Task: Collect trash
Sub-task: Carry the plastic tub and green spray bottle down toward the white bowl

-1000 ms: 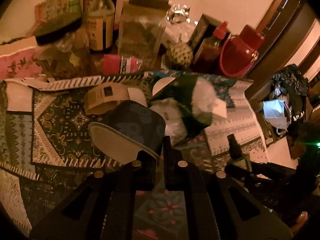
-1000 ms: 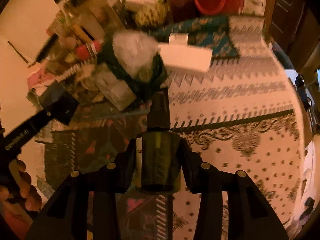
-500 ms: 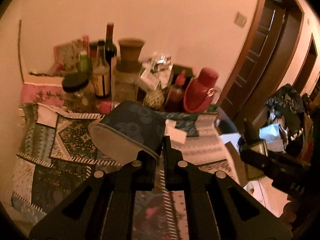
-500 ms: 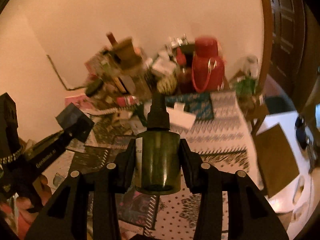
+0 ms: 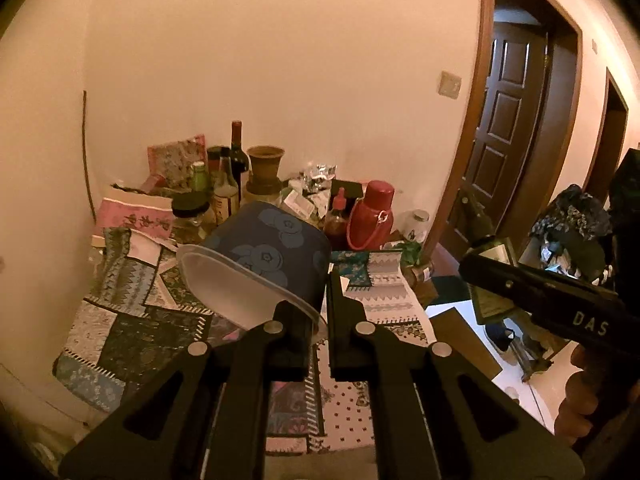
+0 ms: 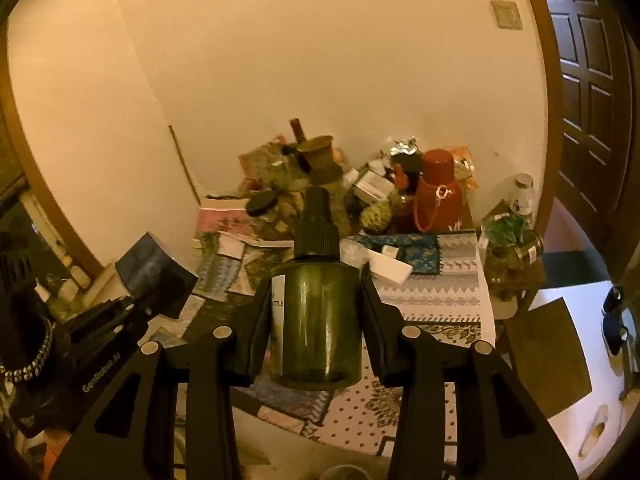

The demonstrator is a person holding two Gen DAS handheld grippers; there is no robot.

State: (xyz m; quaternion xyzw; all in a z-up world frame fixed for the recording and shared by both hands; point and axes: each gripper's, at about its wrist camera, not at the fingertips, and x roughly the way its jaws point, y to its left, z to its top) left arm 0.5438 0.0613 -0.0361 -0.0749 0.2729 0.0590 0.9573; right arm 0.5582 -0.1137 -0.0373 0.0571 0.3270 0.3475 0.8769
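My left gripper (image 5: pixel 318 312) is shut on the rim of a dark blue paper cup with a flower print (image 5: pixel 272 254), which lies tilted, its white mouth toward the lower left. My right gripper (image 6: pixel 316 300) is shut on a dark green spray bottle (image 6: pixel 316 320) with a black pump top, held upright between the pads. Both hang in the air well back from the table. The left wrist view shows the right gripper (image 5: pixel 472 268) with the bottle (image 5: pixel 494 280) at the right. The left gripper's body and the cup (image 6: pixel 154 270) sit at the left of the right wrist view.
The table with a patterned cloth (image 5: pixel 384 284) is crowded at its far side against the wall: a red flask (image 5: pixel 370 216), a wine bottle (image 5: pixel 237 152), a clay pot (image 5: pixel 265 168), jars. A white box (image 6: pixel 390 266) lies on the cloth. A dark wooden door (image 5: pixel 508 120) stands at the right.
Both grippers have risen and pulled back from the table, each keeping its hold. The table clutter has shrunk into the distance and the wall and door have come into view.
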